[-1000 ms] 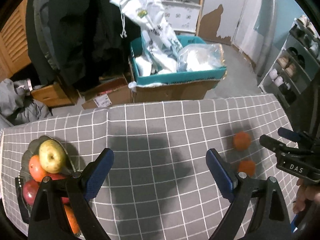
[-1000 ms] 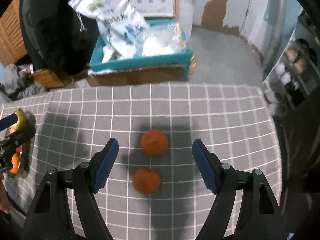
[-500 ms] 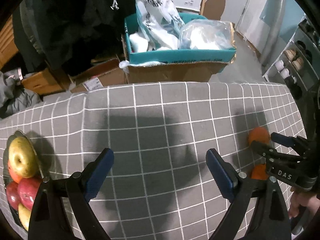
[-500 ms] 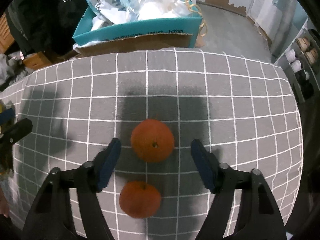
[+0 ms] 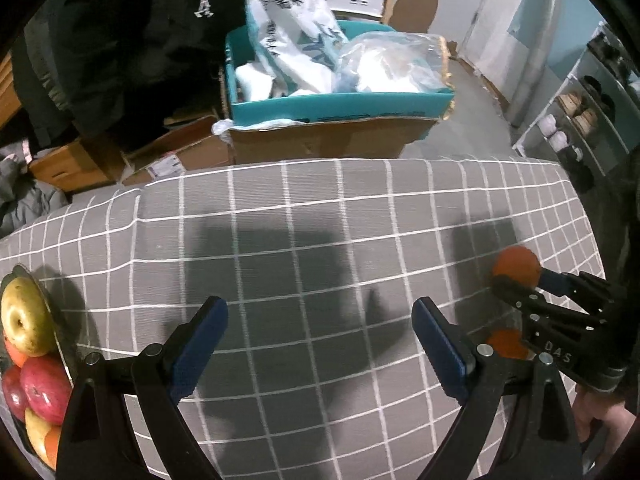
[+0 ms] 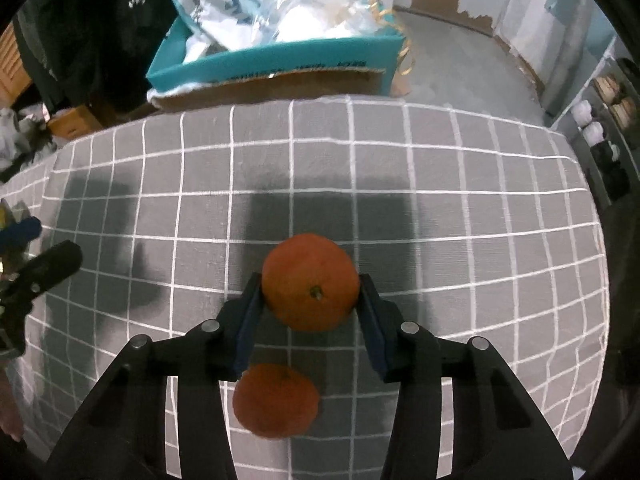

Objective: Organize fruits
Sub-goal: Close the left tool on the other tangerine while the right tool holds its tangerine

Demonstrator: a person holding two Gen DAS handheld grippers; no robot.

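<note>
Currently: right gripper [image 6: 311,294] clamped on the far orange [image 6: 311,282], on the checked cloth [image 6: 460,208]; second orange [image 6: 276,400] lies just behind. Left gripper [image 5: 320,340] open, holding nothing; fruit bowl [image 5: 60,340] at far left.

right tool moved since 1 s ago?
Yes. The right tool has advanced over the checked cloth and shut: its blue pads now flank the far orange, with the near orange under its frame.
</note>
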